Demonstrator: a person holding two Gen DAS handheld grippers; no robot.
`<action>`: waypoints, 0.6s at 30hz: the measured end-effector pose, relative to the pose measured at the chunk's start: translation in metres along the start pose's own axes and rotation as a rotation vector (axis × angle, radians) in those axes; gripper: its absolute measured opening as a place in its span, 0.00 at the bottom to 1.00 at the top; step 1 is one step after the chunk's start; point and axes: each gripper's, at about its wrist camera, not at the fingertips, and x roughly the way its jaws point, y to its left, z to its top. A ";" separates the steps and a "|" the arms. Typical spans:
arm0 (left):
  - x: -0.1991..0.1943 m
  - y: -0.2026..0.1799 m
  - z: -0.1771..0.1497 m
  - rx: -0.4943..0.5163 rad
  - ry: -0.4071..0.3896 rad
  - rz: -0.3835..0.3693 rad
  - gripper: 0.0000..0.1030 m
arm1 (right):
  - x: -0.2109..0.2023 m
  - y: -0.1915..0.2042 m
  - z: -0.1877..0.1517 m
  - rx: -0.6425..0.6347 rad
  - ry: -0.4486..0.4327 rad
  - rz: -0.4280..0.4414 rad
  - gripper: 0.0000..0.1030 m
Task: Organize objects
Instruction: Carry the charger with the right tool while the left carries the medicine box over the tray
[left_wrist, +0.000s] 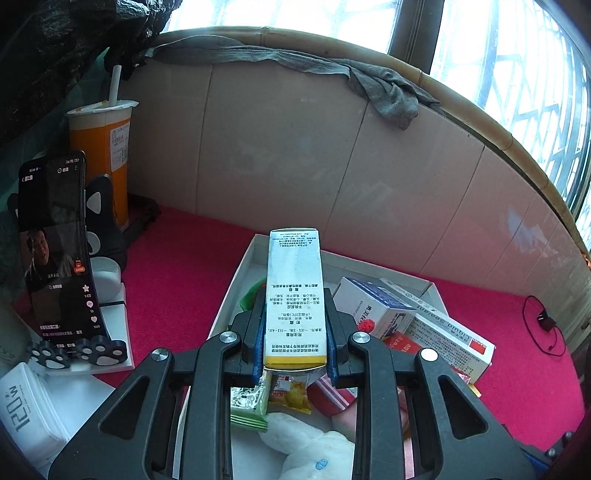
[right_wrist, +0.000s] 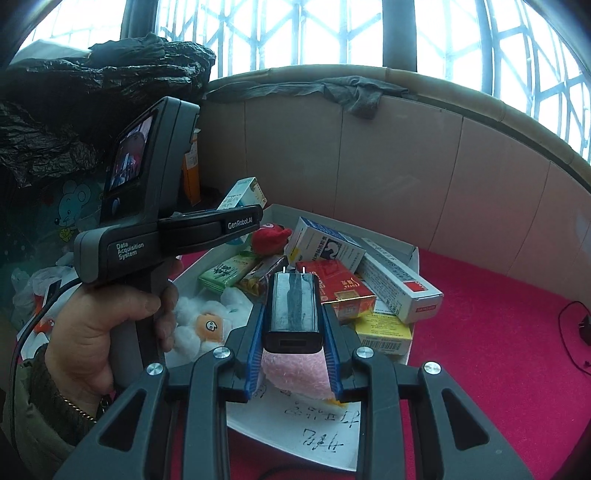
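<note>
Now medicine box (left_wrist: 295, 295) clamped between left tongs (left_wrist: 295, 354).

Matt black plastic on the left gripper (left_wrist: 295, 363), bright metal pins at its joints, and it clamps a smooth card box (left_wrist: 294, 295) with a slight sheen. The right gripper (right_wrist: 293, 332) grips a glossy black plastic charger (right_wrist: 291, 310), scuffed grey. Below, a white cardboard tray (right_wrist: 412, 254), fluffy white plush (right_wrist: 207, 325), rough red carpet (right_wrist: 498, 332), crinkled black plastic bag (right_wrist: 74, 96).
</note>
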 end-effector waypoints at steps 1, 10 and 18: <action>0.000 -0.001 0.000 0.005 -0.001 0.000 0.24 | 0.000 0.001 -0.001 -0.001 0.003 0.004 0.28; 0.000 -0.007 0.000 0.056 0.001 0.026 0.24 | 0.008 0.011 -0.012 -0.015 0.047 0.036 0.28; 0.000 -0.009 -0.001 0.075 -0.004 0.057 0.23 | 0.017 0.026 -0.029 -0.045 0.092 0.077 0.28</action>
